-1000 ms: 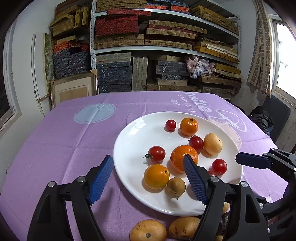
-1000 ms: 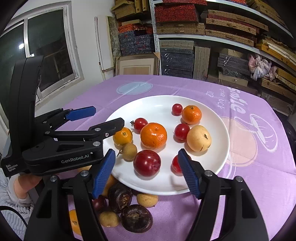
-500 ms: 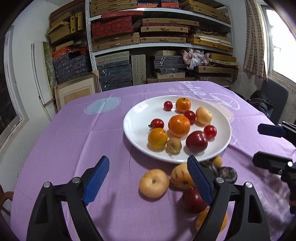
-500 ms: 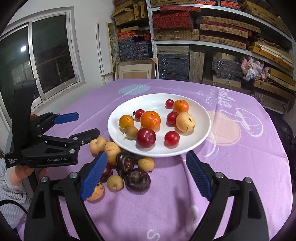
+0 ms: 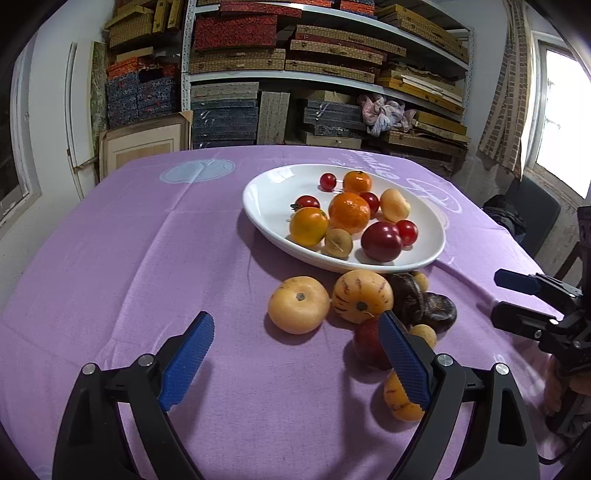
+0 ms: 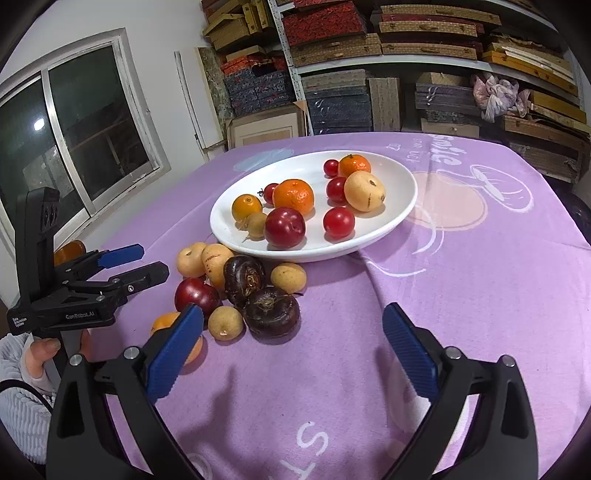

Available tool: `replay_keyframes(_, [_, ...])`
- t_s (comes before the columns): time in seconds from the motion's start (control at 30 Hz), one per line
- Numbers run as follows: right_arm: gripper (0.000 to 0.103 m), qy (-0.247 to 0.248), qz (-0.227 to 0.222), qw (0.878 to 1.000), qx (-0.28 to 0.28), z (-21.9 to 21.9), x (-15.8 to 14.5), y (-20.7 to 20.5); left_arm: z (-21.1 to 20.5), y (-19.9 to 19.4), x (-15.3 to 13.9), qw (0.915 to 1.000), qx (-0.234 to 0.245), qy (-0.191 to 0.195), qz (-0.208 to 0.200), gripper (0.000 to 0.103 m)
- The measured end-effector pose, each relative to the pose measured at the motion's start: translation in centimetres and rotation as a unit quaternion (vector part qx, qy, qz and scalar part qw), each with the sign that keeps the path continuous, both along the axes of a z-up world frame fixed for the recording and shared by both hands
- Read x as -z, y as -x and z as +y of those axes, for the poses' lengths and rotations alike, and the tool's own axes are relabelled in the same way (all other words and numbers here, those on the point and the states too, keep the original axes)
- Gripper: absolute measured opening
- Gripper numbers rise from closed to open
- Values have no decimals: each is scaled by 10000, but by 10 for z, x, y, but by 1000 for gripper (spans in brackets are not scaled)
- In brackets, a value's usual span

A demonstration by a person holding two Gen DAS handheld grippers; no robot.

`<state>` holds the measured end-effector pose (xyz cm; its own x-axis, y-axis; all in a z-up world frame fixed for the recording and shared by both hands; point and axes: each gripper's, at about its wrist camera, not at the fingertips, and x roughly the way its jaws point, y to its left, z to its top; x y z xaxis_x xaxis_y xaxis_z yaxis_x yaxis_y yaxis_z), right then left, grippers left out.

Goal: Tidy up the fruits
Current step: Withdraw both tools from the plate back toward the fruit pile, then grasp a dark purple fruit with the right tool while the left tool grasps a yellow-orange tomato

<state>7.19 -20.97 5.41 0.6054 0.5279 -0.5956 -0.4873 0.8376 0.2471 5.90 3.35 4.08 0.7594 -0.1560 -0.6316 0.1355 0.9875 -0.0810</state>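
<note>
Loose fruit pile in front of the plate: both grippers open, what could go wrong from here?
1. The pile is packed tight: closing on the red plum may nudge the dark fruit or small tan fruit and set round pieces rolling.
2. The white plate is already crowded, so an added fruit could bump the cherry tomato.
3. The left gripper and right gripper face the same pile and might collide.

White metal shelving (image 5: 325,74) along the back wall is stacked with woven, red and dark flat boxes. A dark sliding window (image 6: 74,140) sits in the white left wall (image 6: 147,22); daylight enters a curtained window (image 5: 561,110) on the right.
</note>
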Motion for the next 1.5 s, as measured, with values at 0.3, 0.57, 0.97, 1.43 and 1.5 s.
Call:
replay_keyframes(0.3, [96,195,-2,9997,116,0,1,-5,-58,18,5,9936,1027,-466,86,95])
replay_keyframes(0.57, [98,-255,422,9974,521,-24,10,-21,-57,4,21,9934,900,-543,459,95])
replay_keyframes(0.97, [99,-196,398,9981,418,-20,10,-19,-26,2,30,9932,717,-375,832,95])
replay_keyframes(1.43, [99,-127,385,9987,315,-15,10,-20,-44,6,29,9898,1126,-181,858,85])
replay_keyframes(1.5, [99,66,351,9992,173,-6,10,-18,-45,3,31,9895,1090,-163,932,87])
